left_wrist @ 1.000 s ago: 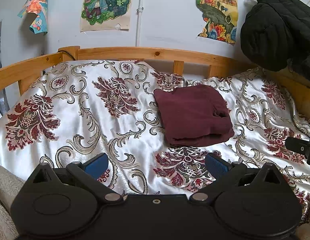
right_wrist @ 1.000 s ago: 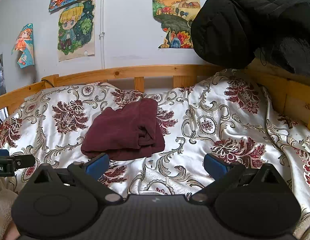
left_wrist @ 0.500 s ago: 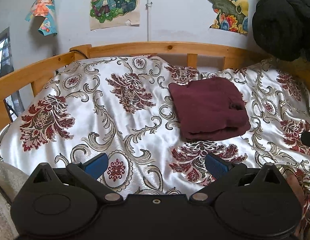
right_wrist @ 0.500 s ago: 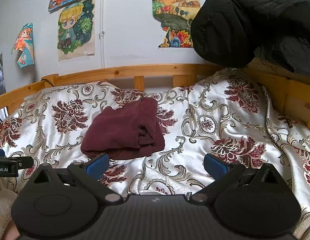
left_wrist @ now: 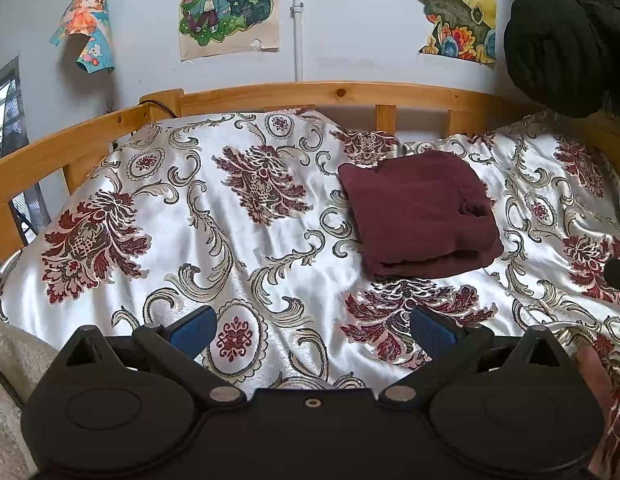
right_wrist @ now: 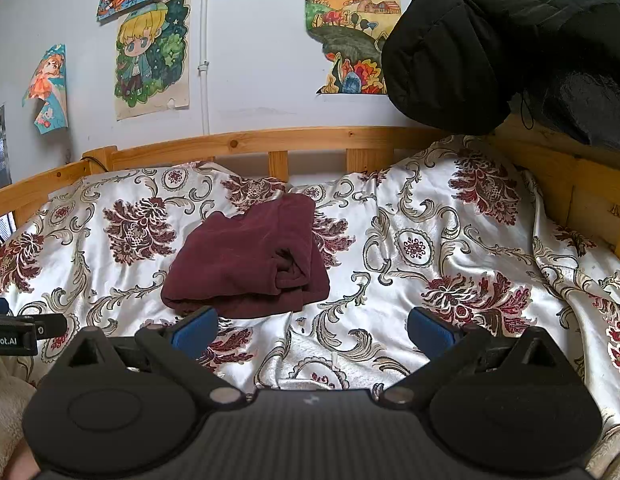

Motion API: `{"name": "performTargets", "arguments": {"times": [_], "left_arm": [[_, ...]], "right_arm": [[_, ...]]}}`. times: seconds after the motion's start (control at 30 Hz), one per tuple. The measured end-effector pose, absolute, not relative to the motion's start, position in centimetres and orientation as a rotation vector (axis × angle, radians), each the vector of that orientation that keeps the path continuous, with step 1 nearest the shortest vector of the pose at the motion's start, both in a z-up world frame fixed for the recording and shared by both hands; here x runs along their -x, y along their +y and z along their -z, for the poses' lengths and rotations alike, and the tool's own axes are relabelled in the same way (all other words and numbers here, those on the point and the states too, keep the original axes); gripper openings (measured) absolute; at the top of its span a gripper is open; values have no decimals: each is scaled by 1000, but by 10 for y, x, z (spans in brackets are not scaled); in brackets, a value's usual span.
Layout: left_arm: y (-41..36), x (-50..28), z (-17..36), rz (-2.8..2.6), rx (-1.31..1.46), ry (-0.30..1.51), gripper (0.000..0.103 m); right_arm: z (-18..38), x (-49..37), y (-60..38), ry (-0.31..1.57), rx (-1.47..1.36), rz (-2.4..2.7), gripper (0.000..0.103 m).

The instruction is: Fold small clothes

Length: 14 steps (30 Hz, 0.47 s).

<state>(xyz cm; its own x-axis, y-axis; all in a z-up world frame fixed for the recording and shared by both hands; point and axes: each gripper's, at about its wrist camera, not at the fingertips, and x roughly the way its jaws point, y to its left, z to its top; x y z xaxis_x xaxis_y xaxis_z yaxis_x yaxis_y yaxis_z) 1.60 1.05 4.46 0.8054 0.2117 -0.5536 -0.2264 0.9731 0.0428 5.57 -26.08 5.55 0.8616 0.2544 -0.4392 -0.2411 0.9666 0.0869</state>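
A dark maroon garment (left_wrist: 419, 214) lies folded into a small rectangle on the floral satin bedspread (left_wrist: 214, 240), toward the back of the bed. It also shows in the right wrist view (right_wrist: 252, 260). My left gripper (left_wrist: 311, 330) is open and empty, low over the near part of the bed, well short of the garment. My right gripper (right_wrist: 311, 330) is open and empty, with its left fingertip (right_wrist: 194, 330) close to the garment's near edge.
A wooden bed rail (left_wrist: 310, 94) runs along the back and left (left_wrist: 50, 148). A black padded jacket (right_wrist: 505, 44) hangs at the upper right. Posters (left_wrist: 228, 4) are on the wall. A pale fleece blanket (right_wrist: 6, 404) lies at the near left edge.
The left gripper has shifted left and back, so the garment now sits further right in its view. The right gripper has barely moved. Both stay open.
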Motion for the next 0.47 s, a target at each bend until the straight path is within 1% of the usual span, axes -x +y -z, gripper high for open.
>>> {"name": "performTargets", "arguments": {"times": [0.47], "left_arm": [[10,-17,-44,-222,14,596,102]], "right_arm": [[-55,-56,-260,468,-29,-260,103]]}}
